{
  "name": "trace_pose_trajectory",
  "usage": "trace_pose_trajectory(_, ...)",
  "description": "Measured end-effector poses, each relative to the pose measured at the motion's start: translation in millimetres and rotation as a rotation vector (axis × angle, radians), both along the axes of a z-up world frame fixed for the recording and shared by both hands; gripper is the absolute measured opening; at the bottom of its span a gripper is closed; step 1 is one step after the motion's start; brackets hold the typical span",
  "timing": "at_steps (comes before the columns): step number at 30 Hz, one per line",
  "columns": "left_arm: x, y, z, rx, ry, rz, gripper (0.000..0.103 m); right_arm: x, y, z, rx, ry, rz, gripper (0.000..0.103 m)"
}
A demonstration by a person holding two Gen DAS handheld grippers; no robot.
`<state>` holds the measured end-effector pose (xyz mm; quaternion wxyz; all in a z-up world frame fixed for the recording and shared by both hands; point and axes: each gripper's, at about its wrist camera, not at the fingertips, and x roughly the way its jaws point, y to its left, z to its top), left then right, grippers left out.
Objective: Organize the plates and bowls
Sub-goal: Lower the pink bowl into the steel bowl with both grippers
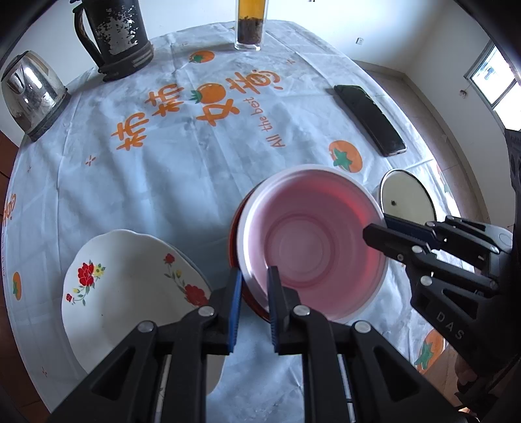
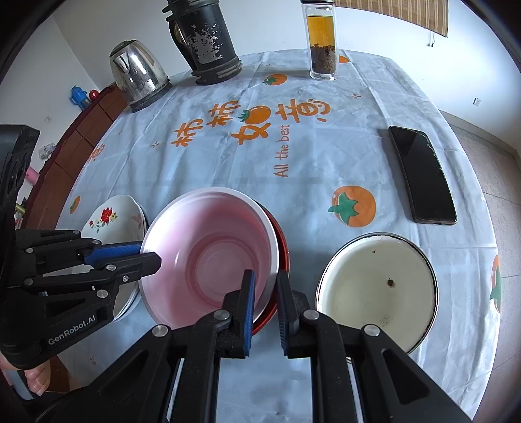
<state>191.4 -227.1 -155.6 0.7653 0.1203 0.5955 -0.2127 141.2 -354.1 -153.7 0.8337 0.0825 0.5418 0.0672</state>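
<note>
A pink bowl (image 1: pixel 312 244) (image 2: pixel 211 257) with a white rim sits nested in a red bowl (image 1: pixel 235 227) (image 2: pixel 282 250) on the tablecloth. My left gripper (image 1: pixel 254 286) (image 2: pixel 148 253) straddles the bowls' left rim, one finger inside, one outside, with a gap still showing. My right gripper (image 2: pixel 264 293) (image 1: pixel 374 227) straddles the right rim the same way. A white flowered plate (image 1: pixel 130 293) (image 2: pixel 110 218) lies to the left. A cream enamel plate (image 2: pixel 377 286) (image 1: pixel 407 198) lies to the right.
A black phone (image 2: pixel 423 175) (image 1: pixel 371 118) lies at the right. A steel kettle (image 2: pixel 138 75) (image 1: pixel 31 94), a black jug (image 2: pixel 208 42) (image 1: pixel 115 35) and a glass tea bottle (image 2: pixel 321 42) (image 1: pixel 250 24) stand along the table's far edge.
</note>
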Motion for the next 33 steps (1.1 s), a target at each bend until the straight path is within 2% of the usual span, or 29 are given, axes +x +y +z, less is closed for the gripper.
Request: trace_pose_trajectory(33, -0.2, 2.4, -6.5, 0.016, 0.007, 0.019, 0.013, -3.3, 5.4, -4.5, 0.01, 0.019, 0.026, 0.014)
